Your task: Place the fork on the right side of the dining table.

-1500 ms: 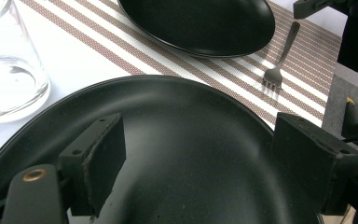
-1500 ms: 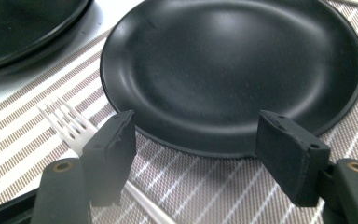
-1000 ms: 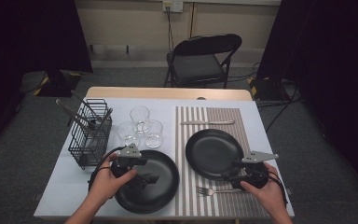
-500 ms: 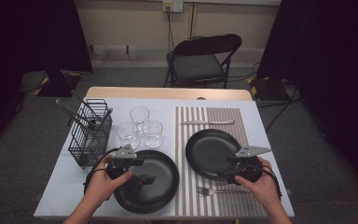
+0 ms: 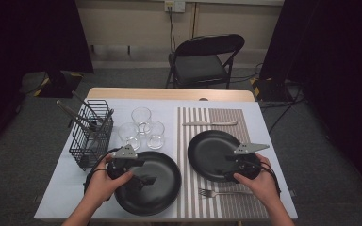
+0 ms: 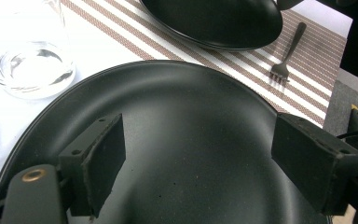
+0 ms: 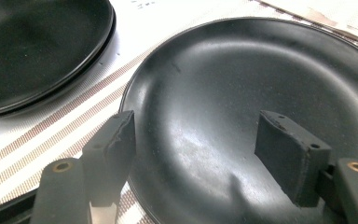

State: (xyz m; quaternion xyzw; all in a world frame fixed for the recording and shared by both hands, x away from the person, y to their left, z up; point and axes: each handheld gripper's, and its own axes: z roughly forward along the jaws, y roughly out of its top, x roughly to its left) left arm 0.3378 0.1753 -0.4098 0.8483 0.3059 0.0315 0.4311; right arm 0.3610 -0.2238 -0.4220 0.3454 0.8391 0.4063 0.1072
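Observation:
Two black plates lie side by side. The left plate [image 5: 162,188] sits on the white cloth, and my left gripper [image 5: 143,179] hovers over it, open, with only the plate's surface [image 6: 191,112] under the jaws [image 6: 205,163]. The right plate [image 5: 207,150] rests on a striped placemat [image 5: 207,117]. My right gripper [image 5: 228,165] reaches in over its near right part, open, the jaws spread wide above the plate's inside [image 7: 242,84] with nothing between the pads [image 7: 200,154]. Its left pad [image 7: 114,144] hangs over the rim.
A fork [image 5: 224,192] lies on the placemat in front of the right plate and a knife [image 5: 209,123] behind it. Three clear glasses [image 5: 142,129] stand behind the left plate. A black wire basket [image 5: 92,134] with utensils stands at the left.
My right gripper has slid left and a little away from the person, further in over the right plate. The left gripper has kept still. Both stay open.

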